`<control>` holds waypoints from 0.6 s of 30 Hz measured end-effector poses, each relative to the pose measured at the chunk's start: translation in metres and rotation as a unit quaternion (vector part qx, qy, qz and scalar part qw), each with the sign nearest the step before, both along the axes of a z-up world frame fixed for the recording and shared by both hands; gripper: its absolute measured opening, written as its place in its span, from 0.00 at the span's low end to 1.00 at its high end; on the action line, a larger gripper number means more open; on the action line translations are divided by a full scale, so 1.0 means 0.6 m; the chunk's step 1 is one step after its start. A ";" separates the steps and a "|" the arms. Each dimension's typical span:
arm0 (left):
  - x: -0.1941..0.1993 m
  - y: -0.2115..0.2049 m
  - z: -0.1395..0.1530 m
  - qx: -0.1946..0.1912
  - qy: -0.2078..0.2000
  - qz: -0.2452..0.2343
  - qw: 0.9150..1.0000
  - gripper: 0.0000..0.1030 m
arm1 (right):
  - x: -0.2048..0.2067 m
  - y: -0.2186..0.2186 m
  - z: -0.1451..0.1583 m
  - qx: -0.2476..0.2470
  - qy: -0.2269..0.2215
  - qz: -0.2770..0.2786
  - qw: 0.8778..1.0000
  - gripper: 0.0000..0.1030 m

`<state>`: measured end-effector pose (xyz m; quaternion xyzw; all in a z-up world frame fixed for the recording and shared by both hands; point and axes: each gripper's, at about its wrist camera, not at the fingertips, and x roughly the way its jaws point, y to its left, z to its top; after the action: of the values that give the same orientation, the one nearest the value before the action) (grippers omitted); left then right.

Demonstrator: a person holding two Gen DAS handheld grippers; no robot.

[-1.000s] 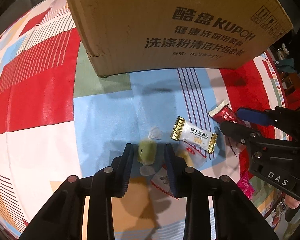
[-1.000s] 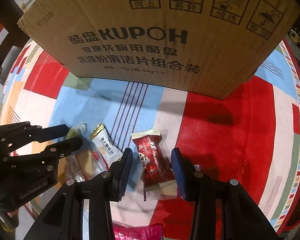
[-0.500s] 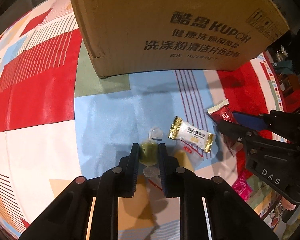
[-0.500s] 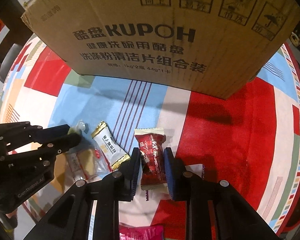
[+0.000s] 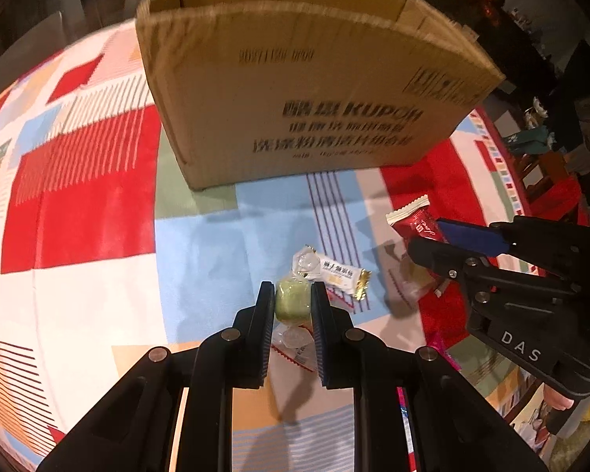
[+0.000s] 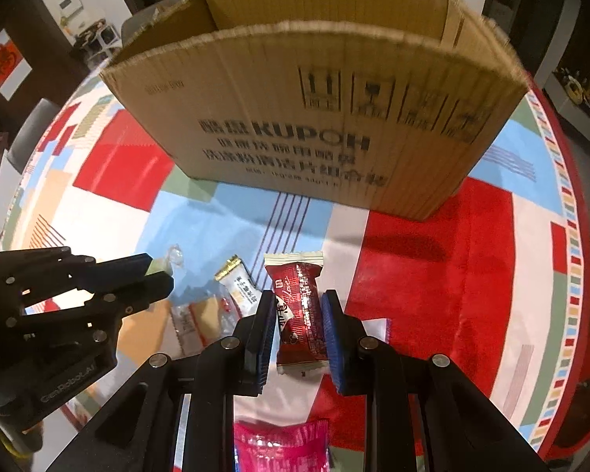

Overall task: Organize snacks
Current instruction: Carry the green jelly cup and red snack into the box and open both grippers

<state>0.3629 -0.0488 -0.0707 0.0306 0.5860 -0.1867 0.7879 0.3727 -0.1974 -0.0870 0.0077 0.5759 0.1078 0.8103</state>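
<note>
My left gripper (image 5: 292, 302) is shut on a green candy in a clear wrapper (image 5: 292, 301) and holds it above the tablecloth; it also shows in the right wrist view (image 6: 157, 269). My right gripper (image 6: 299, 312) is shut on a dark red snack packet (image 6: 298, 303) and holds it lifted; it also shows in the left wrist view (image 5: 444, 236) with the packet (image 5: 413, 220). An open cardboard box (image 5: 295, 90) stands behind, also seen in the right wrist view (image 6: 334, 118). A white and gold snack bar (image 5: 340, 273) lies on the cloth.
A clear packet with a yellow biscuit (image 6: 200, 316) and a pink packet (image 6: 281, 446) lie on the patterned tablecloth (image 5: 78, 196) near me. The table's round edge (image 6: 582, 275) curves at the right.
Both grippers closed on their snacks, the left on the green candy and the right on the red packet, then rose with them. The box's open top has come into view.
</note>
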 end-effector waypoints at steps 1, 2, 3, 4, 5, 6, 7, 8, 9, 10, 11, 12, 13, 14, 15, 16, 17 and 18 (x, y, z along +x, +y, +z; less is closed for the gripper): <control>-0.002 0.003 0.010 -0.004 -0.005 0.000 1.000 0.19 | -0.003 -0.003 0.007 0.002 -0.004 0.000 1.000 0.24; -0.001 0.002 0.018 -0.006 -0.009 0.001 1.000 0.19 | -0.004 -0.006 0.014 0.005 -0.008 -0.001 1.000 0.24; -0.002 0.001 0.028 -0.008 -0.013 0.001 1.000 0.19 | -0.007 -0.013 0.022 0.007 -0.011 -0.002 1.000 0.24; -0.004 0.002 0.040 -0.011 -0.021 0.000 1.000 0.19 | -0.009 -0.016 0.030 0.010 -0.014 -0.002 1.000 0.24; -0.005 0.002 0.047 -0.012 -0.026 0.001 1.000 0.19 | -0.011 -0.017 0.037 0.013 -0.019 -0.003 1.000 0.24; -0.006 -0.001 0.056 -0.014 -0.032 0.001 0.999 0.19 | -0.012 -0.018 0.043 0.014 -0.022 -0.004 1.000 0.24; -0.008 0.000 0.067 -0.017 -0.040 0.001 0.999 0.19 | -0.014 -0.019 0.051 0.015 -0.028 -0.005 0.999 0.24; -0.009 0.001 0.077 -0.020 -0.046 0.001 0.999 0.19 | -0.016 -0.020 0.060 0.017 -0.034 -0.006 0.999 0.24; -0.009 -0.002 0.083 -0.022 -0.051 0.001 0.998 0.19 | -0.018 -0.020 0.067 0.021 -0.040 -0.007 0.999 0.24; -0.010 -0.004 0.092 -0.024 -0.058 0.000 0.998 0.19 | -0.019 -0.020 0.076 0.025 -0.047 -0.010 0.999 0.24; -0.012 -0.003 0.101 -0.025 -0.065 0.000 0.998 0.19 | -0.020 -0.020 0.084 0.028 -0.054 -0.011 0.998 0.24; -0.012 -0.007 0.107 -0.026 -0.072 0.000 0.997 0.19 | -0.022 -0.021 0.093 0.030 -0.063 -0.012 0.998 0.24; -0.014 -0.009 0.114 -0.028 -0.078 -0.001 0.997 0.19 | -0.024 -0.020 0.104 0.030 -0.072 -0.012 0.997 0.24; -0.014 -0.011 0.120 -0.030 -0.083 -0.001 0.996 0.19 | -0.026 -0.020 0.115 0.031 -0.082 -0.013 0.996 0.24; -0.015 -0.011 0.127 -0.032 -0.089 -0.001 0.996 0.19 | -0.027 -0.020 0.121 0.031 -0.088 -0.013 0.996 0.24; -0.015 -0.012 0.135 -0.034 -0.094 -0.001 0.995 0.19 | -0.028 -0.020 0.130 0.032 -0.095 -0.013 0.995 0.24; -0.016 -0.012 0.143 -0.036 -0.100 -0.001 0.994 0.19 | -0.030 -0.020 0.138 0.034 -0.100 -0.013 0.994 0.24; -0.017 -0.013 0.148 -0.036 -0.104 -0.001 0.994 0.19 | -0.031 -0.020 0.145 0.036 -0.106 -0.013 0.994 0.24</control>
<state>0.3530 -0.0565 0.0180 0.0218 0.4934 -0.2044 0.8451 0.3542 -0.2095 -0.0001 0.0326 0.4824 0.1179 0.8674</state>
